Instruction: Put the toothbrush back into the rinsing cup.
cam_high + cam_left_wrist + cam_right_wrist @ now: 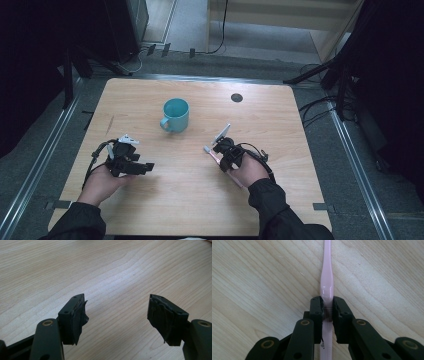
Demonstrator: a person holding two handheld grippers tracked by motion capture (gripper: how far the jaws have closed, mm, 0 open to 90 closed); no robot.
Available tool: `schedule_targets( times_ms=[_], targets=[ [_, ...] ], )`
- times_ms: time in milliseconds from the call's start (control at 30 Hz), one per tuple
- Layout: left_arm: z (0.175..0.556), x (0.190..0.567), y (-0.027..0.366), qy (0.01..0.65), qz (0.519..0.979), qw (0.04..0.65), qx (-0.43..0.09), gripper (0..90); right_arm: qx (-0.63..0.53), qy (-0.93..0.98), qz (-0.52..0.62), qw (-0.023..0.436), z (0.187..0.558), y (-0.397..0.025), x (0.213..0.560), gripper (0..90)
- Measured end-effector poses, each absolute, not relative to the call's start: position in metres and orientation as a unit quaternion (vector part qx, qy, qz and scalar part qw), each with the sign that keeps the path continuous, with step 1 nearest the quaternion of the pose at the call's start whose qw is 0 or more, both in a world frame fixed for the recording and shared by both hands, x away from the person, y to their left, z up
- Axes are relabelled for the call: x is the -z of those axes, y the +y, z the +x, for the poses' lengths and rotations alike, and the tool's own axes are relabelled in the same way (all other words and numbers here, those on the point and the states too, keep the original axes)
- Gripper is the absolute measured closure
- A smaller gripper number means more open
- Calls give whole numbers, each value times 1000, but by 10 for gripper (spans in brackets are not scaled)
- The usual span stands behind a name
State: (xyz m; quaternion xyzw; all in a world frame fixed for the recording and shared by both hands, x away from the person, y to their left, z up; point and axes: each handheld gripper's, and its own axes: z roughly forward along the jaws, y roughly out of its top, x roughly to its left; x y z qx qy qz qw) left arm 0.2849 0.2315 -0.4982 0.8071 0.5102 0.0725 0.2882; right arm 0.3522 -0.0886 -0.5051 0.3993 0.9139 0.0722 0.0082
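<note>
A pink toothbrush lies on the wooden table, right of centre, with its white head pointing toward the far left. My right gripper is shut on its handle, jaws pressed against both sides; in the high view this gripper sits low over the brush. A teal mug stands upright at mid-table, handle toward the near left. My left gripper rests near the left edge and points right. Its jaws are open in the left gripper view, with bare wood between them.
A small dark round disc is set in the tabletop at the far right. Metal rails run along both sides of the table. Cables and stand legs cover the floor beyond the far edge.
</note>
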Motion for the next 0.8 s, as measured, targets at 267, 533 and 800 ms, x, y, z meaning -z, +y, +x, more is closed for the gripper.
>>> schedule_targets(
  times_ms=[267,533,800],
  targets=[
    [285,498,232,510,807,287,-72,311,-73,914,400,2,354,-90,503,797],
    [285,498,232,510,808,287,-71,311,-83,913,399,5,354,-91,491,797],
    [285,498,232,510,808,286,-72,311,-106,911,399,15,355,-94,477,797]
  ],
)
